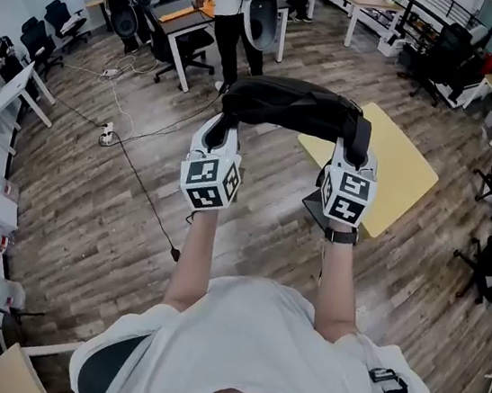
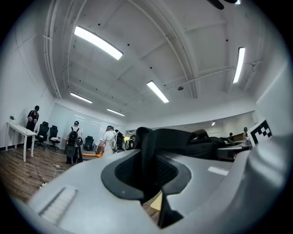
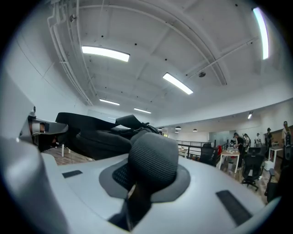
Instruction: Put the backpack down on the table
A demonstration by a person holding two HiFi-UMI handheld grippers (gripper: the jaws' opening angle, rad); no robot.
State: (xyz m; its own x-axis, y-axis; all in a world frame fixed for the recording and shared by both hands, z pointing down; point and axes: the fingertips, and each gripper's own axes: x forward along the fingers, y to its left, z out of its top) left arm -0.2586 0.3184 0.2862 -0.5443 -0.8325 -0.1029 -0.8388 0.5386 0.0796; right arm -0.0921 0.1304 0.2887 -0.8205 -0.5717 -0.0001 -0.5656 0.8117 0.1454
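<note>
Left gripper [image 1: 218, 146]: jaws clamped on a black strap [image 2: 149, 155] of the backpack; the strap runs up between them, with no gap showing.
Backpack [image 1: 290, 106]: black, held in the air between the two grippers and stretched flat from one to the other. It is over the wood floor and the near-left corner of the table, not touching it.
Right gripper [image 1: 353, 161]: jaws closed on the padded mesh strap [image 3: 153, 157], which bulges above them.
Table [image 1: 402, 181]: yellow top, below and to the right of the backpack, with most of its top lying further right.
Task stage, as I judge it: carry in hand, set-down not yet done.
Risk, off-centre drop: the backpack hangs mostly left of the table. Lowered from here, it could catch only the corner and slide to the floor.
Risk, slip: the whole load hangs from two straps. If one jaw slackens, that side would drop and swing.
Risk, uneven release: letting one strap go first could drag the backpack sideways off the edge.
Writing: none readable. The gripper cubes bear only black-and-white square markers, and no brand shows on the backpack.
</note>
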